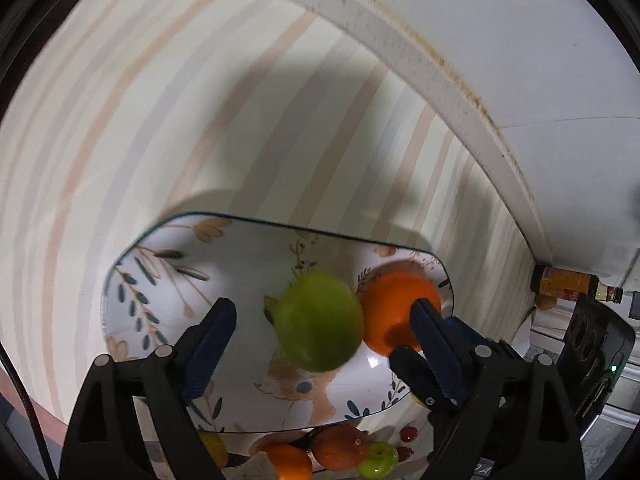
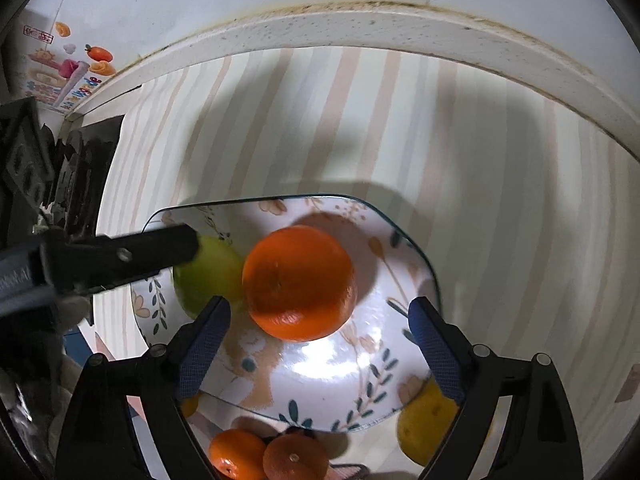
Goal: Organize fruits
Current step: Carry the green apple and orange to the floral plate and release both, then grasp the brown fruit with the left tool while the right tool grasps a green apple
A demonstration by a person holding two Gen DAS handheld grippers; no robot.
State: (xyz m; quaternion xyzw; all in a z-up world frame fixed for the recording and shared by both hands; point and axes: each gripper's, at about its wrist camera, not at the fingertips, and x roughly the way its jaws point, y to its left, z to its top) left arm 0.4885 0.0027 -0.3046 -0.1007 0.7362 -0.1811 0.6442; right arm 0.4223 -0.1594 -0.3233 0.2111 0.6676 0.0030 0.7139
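Nearest me, loose fruit waits on the striped cloth: two small oranges [image 2: 236,458] and a yellow fruit [image 2: 426,426] just beside the plate's near rim [image 2: 304,424]. My right tongs [image 2: 320,316] stand wide and hold nothing, and so do my left tongs [image 1: 324,320]. Between the right fingers, on the plate, sits the big orange [image 2: 299,282], round with no long axis, its stem dimple facing up toward me. Touching it on its left is the green fruit [image 2: 208,276], a leaf [image 1: 271,307] at its left side. I judge both are placed; next I must reach back for a near fruit, closing gently so it doesn't roll.
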